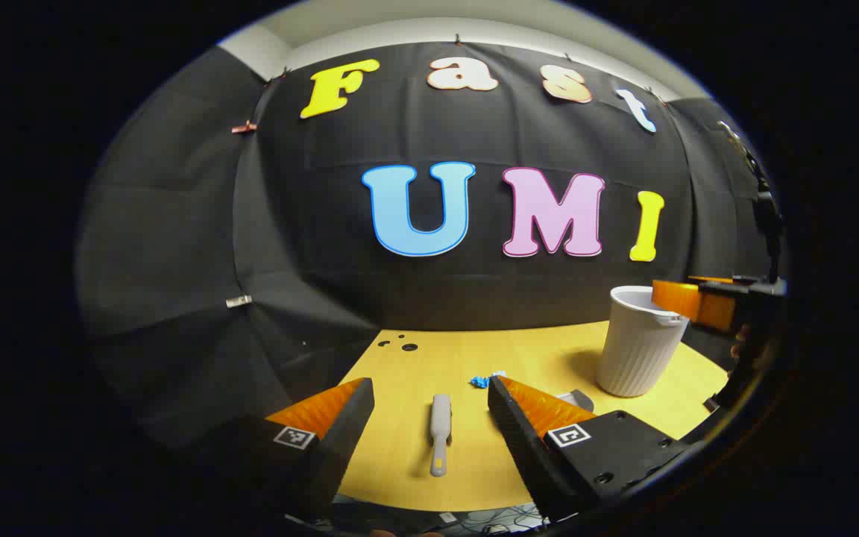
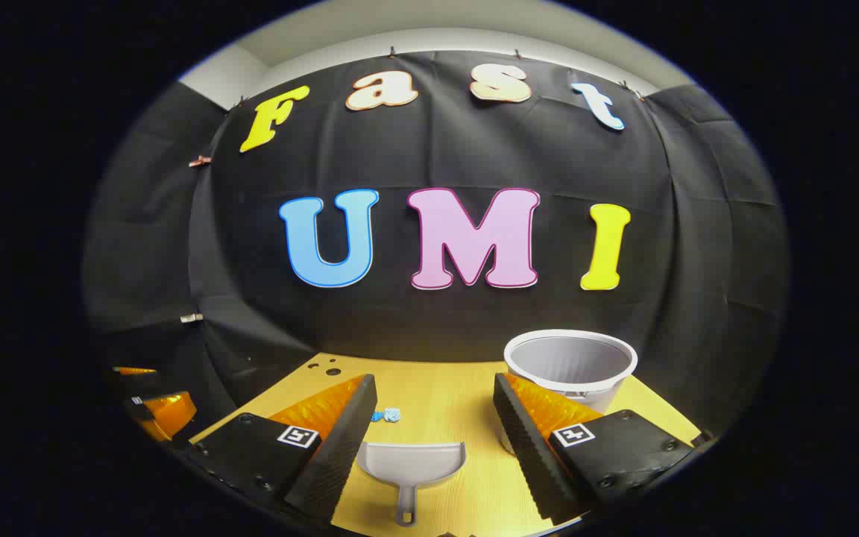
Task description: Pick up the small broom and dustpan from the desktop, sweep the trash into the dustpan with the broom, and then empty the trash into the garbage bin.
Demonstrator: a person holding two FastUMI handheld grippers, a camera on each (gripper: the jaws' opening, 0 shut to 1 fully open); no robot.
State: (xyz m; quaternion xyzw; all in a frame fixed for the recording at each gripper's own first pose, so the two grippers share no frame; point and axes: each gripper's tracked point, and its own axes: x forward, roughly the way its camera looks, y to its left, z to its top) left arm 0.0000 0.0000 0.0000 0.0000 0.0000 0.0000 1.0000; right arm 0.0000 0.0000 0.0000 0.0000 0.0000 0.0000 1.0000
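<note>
- Here, in the left gripper view, the left gripper (image 1: 429, 410) hangs over the near edge of the yellow desktop (image 1: 467, 358) with its fingers spread wide and holding nothing; the small broom (image 1: 439, 432) lies flat on the wood between them, untouched, its handle end nearest the camera
- Blue trash (image 1: 483, 381) sits just beyond the broom, near the right-hand finger; the white ribbed garbage bin (image 1: 637, 343) stands upright farther right
- In the right gripper view, the right gripper (image 2: 433, 418) is likewise parted and empty; the grey dustpan (image 2: 413, 464) rests on the desktop between its fingers, handle toward the camera, not gripped; the trash lies just past the dustpan's left side; the bin stands behind the right-hand finger
</note>
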